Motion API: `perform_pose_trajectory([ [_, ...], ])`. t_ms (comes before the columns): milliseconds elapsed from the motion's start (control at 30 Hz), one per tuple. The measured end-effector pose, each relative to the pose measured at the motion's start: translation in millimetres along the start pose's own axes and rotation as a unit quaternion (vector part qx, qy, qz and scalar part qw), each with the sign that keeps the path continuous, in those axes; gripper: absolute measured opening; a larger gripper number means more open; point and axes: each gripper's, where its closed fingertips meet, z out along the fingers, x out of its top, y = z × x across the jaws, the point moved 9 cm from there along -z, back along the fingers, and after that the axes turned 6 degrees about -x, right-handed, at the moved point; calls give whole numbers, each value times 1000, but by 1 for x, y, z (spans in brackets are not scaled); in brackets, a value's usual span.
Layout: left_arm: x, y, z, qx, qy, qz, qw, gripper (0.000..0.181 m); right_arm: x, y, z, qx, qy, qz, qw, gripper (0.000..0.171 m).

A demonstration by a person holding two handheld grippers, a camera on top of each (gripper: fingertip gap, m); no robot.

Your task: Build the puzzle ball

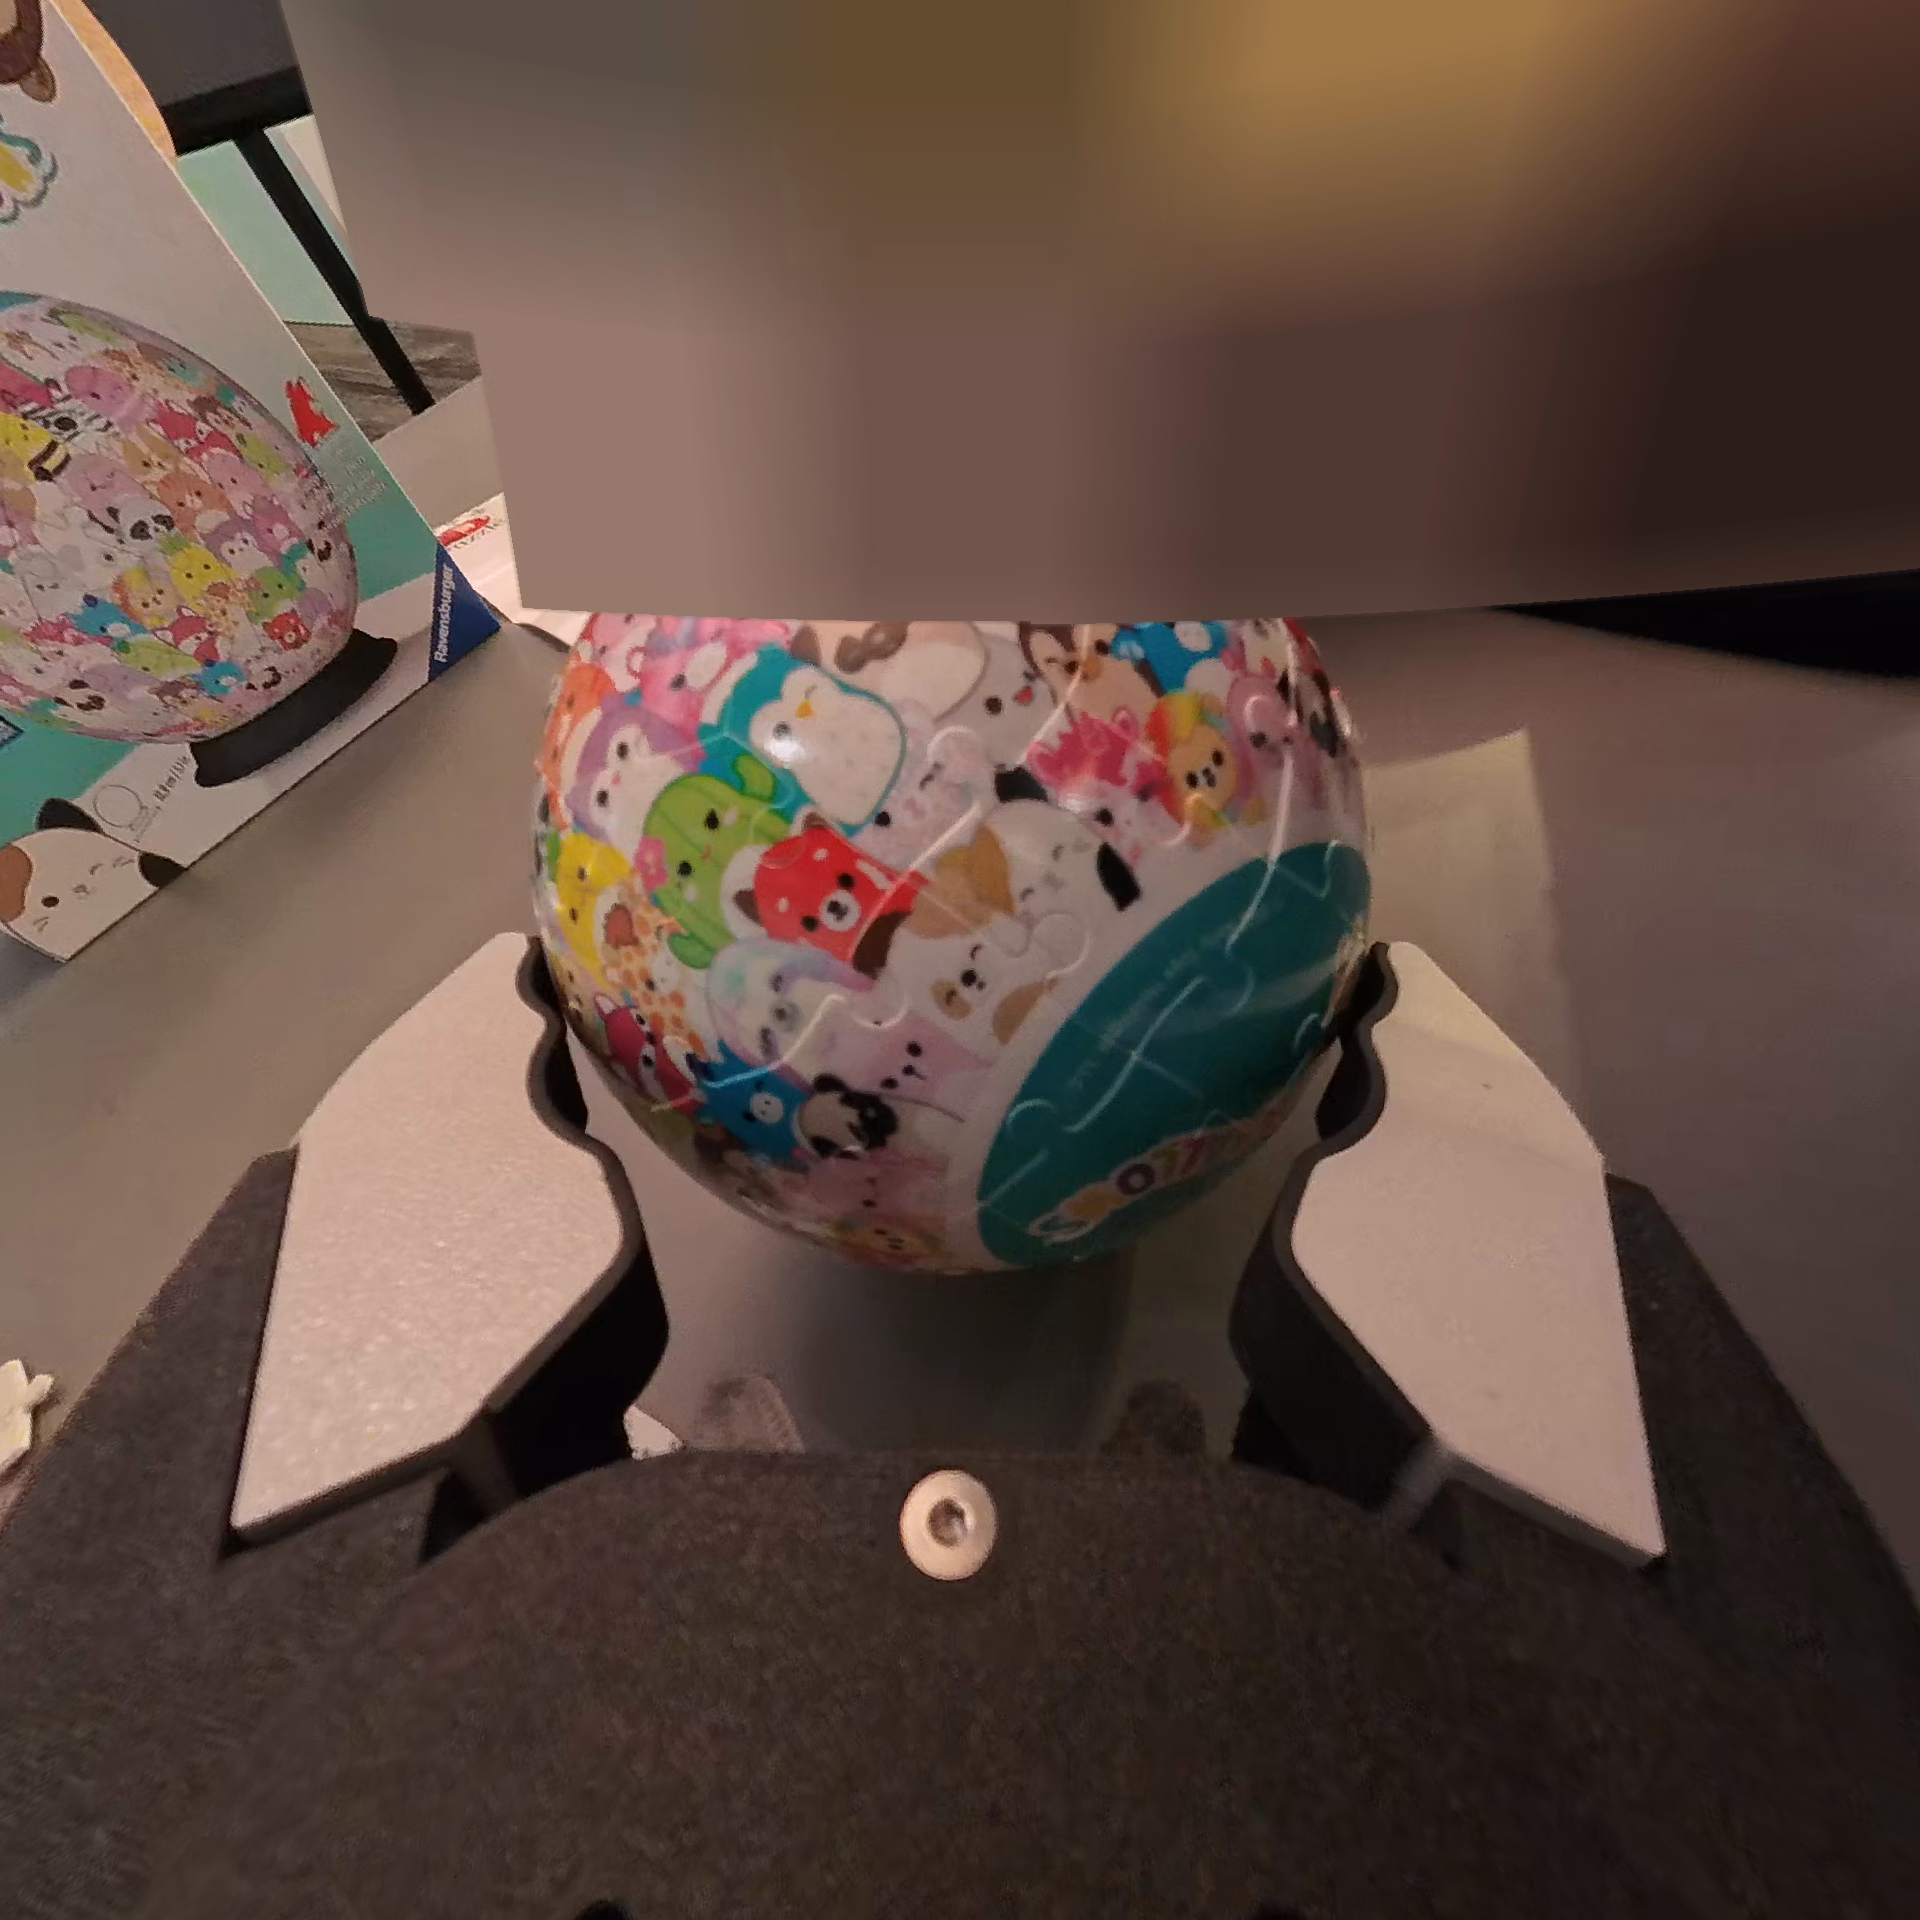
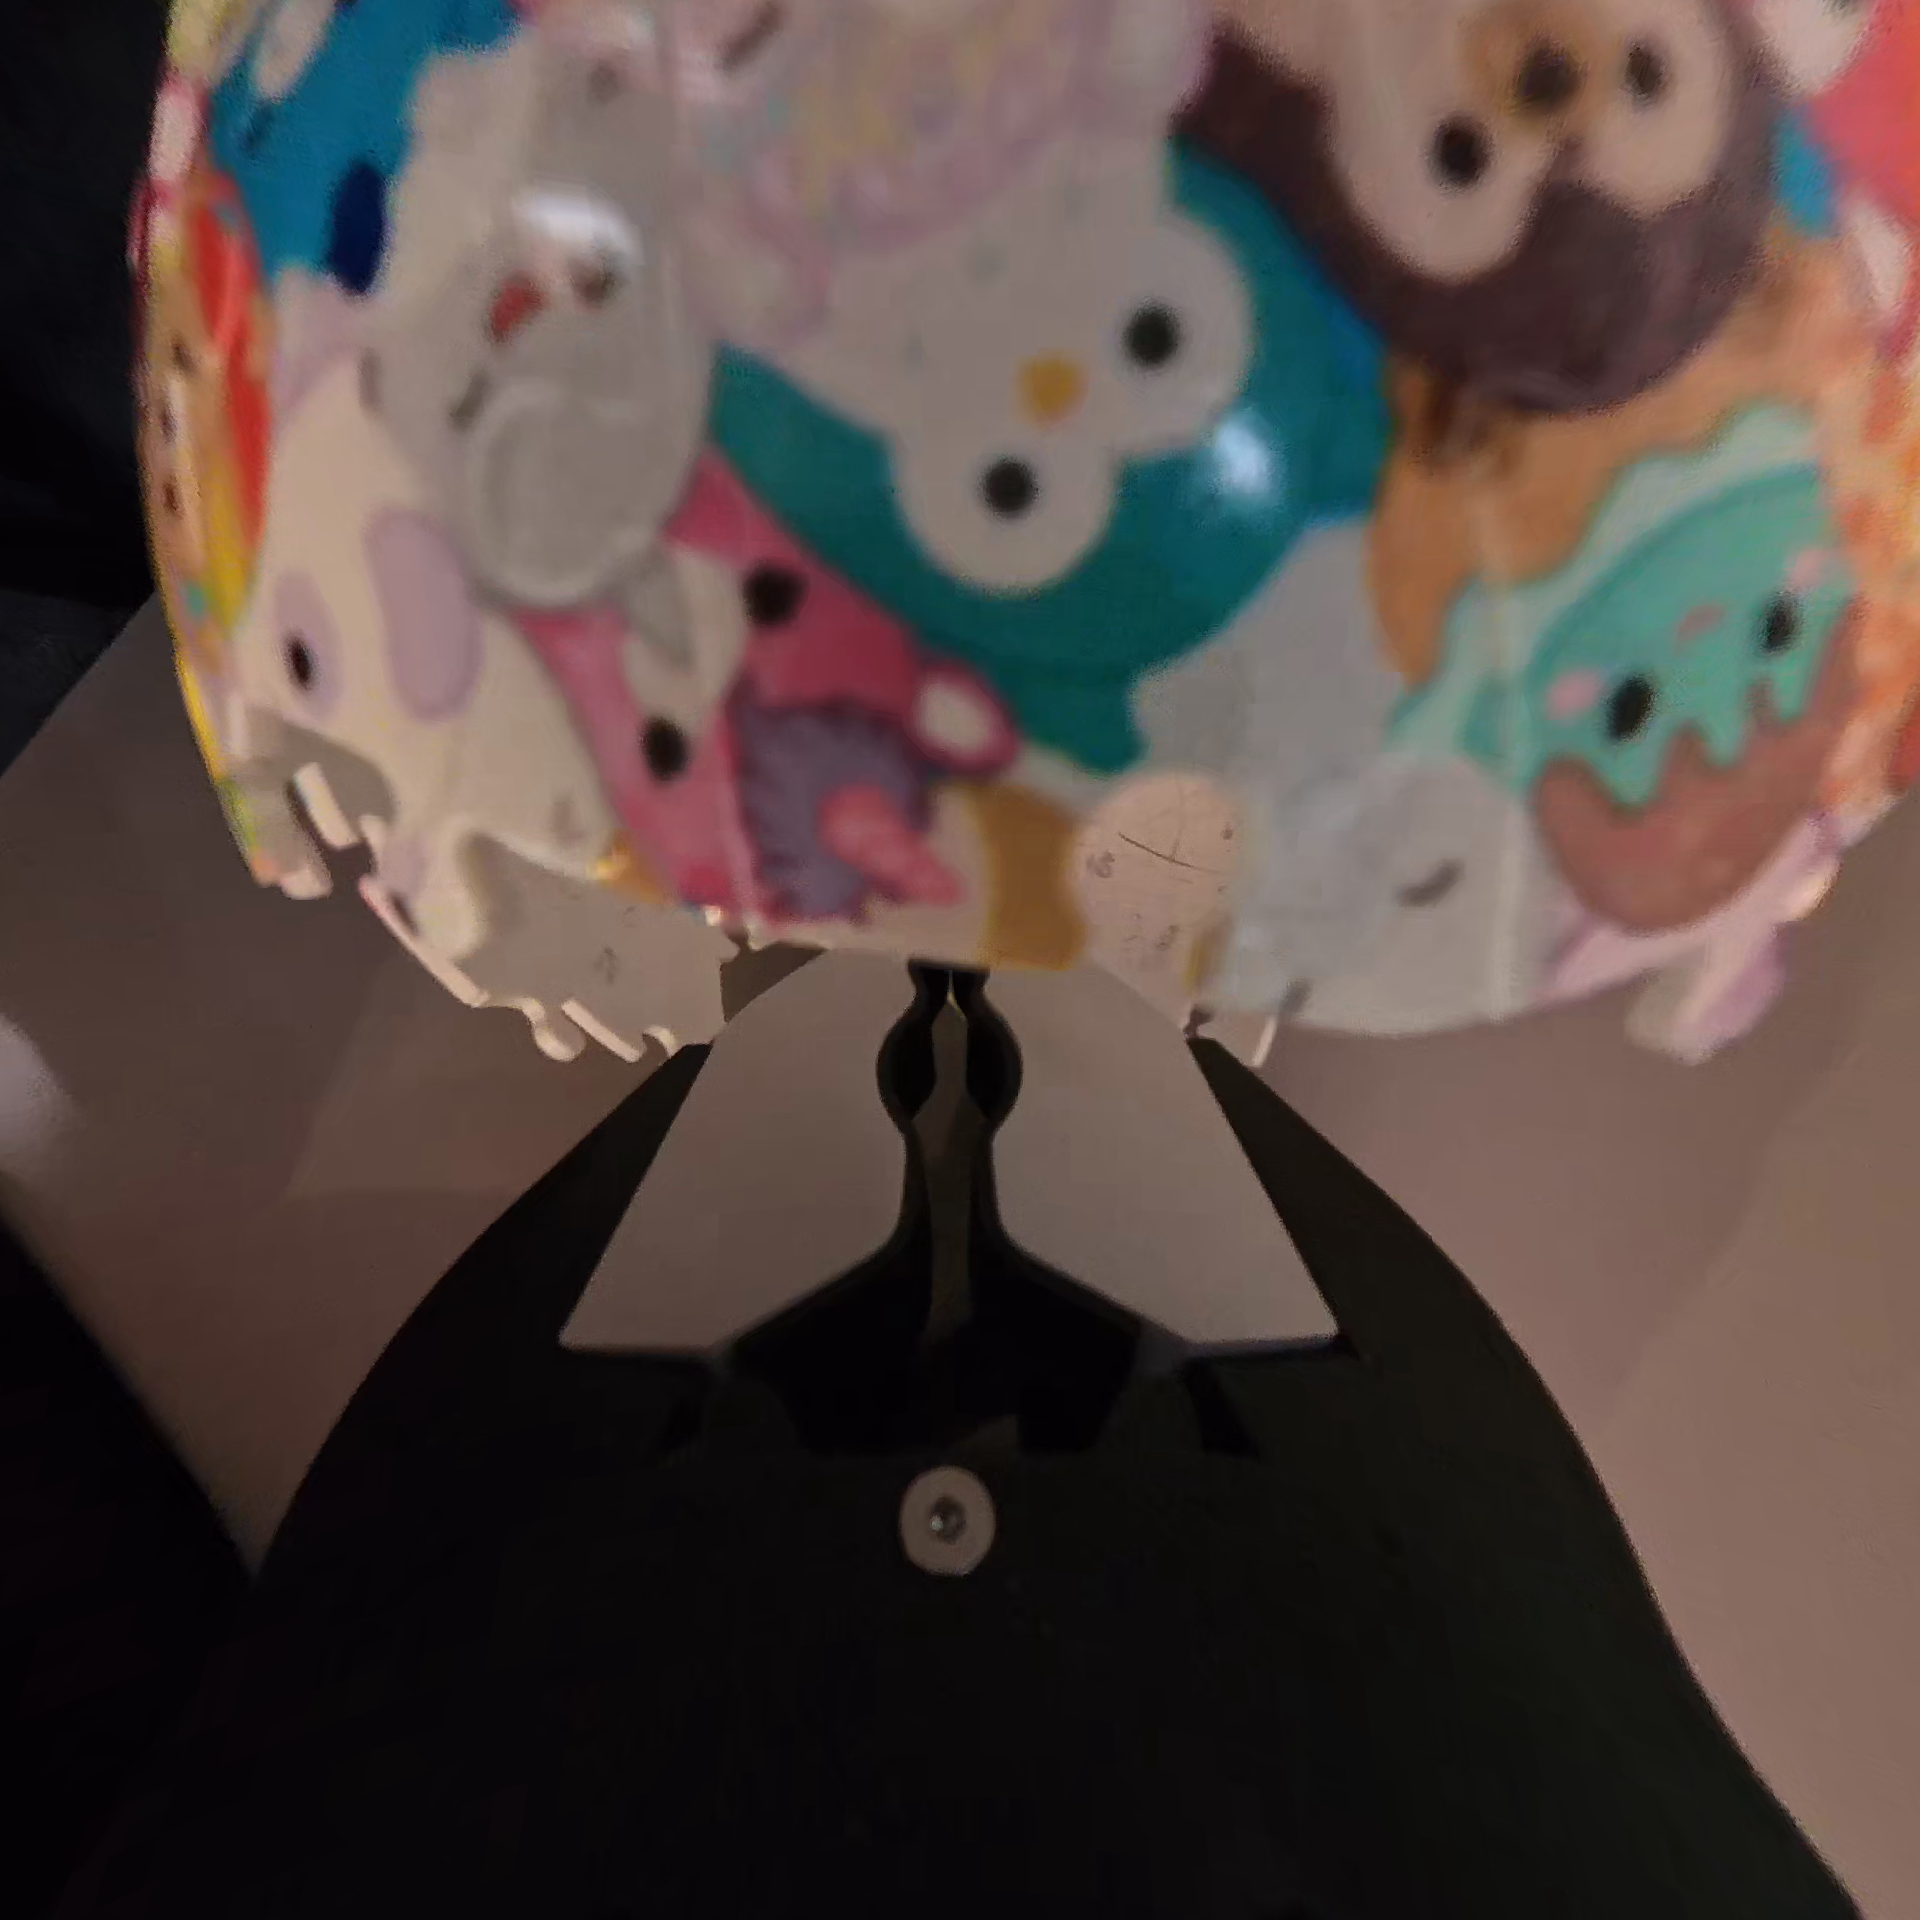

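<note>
The puzzle ball (image 1: 951,935), covered in colourful cartoon animals with a teal patch, sits between the fingers of my left gripper (image 1: 954,997). Both pads touch its sides, so the gripper is shut on it, just above the grey table (image 1: 1662,831). A blur patch hides the ball's top. In the right wrist view the ball (image 2: 1039,468) fills the upper frame, blurred, with a jagged open rim of tabs (image 2: 582,997) along its lower edge. My right gripper (image 2: 948,987) is shut, its tips right at that rim. I cannot tell whether it pinches anything.
The puzzle's box (image 1: 208,520), with a picture of the finished ball on a black stand, stands at the left on the table. A loose white piece (image 1: 21,1403) lies at the left edge. My right fingertips sit around 7 centimetres from my left ones. Measured from the fingertips, the loose white piece (image 1: 21,1403) is 20 centimetres or so from the left gripper and 25 centimetres from the right.
</note>
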Motion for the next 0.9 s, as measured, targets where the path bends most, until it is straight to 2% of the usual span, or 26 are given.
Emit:
perform_pose_trajectory([
  [267, 4, 2, 3, 1, 2, 10, 1000, 136, -3, -2, 1, -5, 11, -17, 1000, 4],
  [400, 5, 2, 3, 1, 3, 10, 1000, 135, -3, -3, 1, -10, 10, -24, 1000, 0],
  [567, 2, 3, 1, 4, 5, 6, 1000, 134, -4, 0, -3, -11, 19, 3, 1000, 2],
  [667, -2, 3, -4, 9, 2, -11, 1000, 134, 3, 5, -25, -17, 86, 53, 995, 1],
  [733, -4, 4, -7, 15, -6, -15, 1000, 134, 5, 10, -45, -50, 110, 108, 987, 1],
  [833, -7, 8, -10, 22, -11, -16, 1000, 134, 1, 8, -65, -60, 95, 241, 964, 1],
  [900, -9, 9, -12, 27, -12, -21, 999, 134, -5, 5, -69, -66, 83, 341, 934, 1],
])
